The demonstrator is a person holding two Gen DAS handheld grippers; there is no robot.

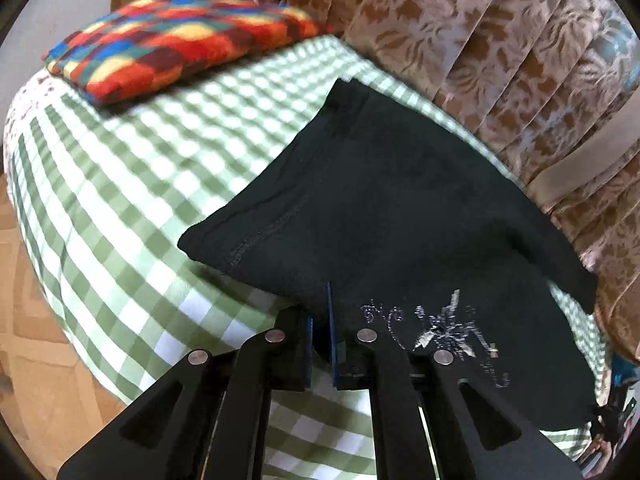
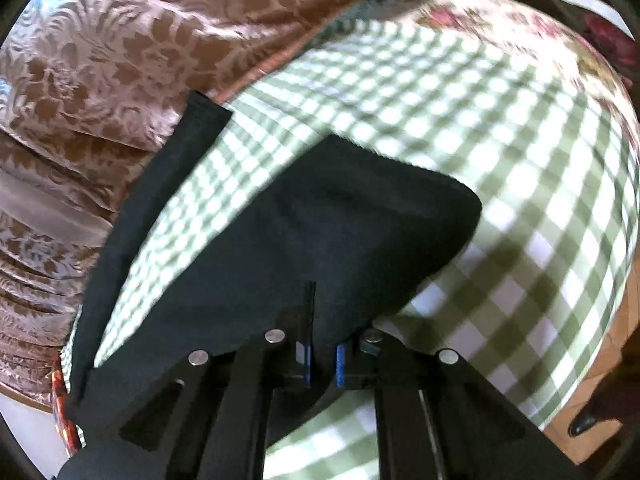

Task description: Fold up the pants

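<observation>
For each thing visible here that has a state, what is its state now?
black pants: partly folded, lying on the bed, not flat.
left gripper: shut, at the pants' edge.
right gripper: shut on the pants.
checked sheet: spread over the bed.
colourful pillow: lying on the sheet.

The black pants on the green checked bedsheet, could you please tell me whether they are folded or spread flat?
Partly folded: the black pants lie doubled over with a rounded fold edge, while one leg stretches apart across the green checked bedsheet.

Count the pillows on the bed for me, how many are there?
1. The colourful patchwork pillow lies at the far end of the green checked bedspread, beyond the black pants. Others may be out of view.
</observation>
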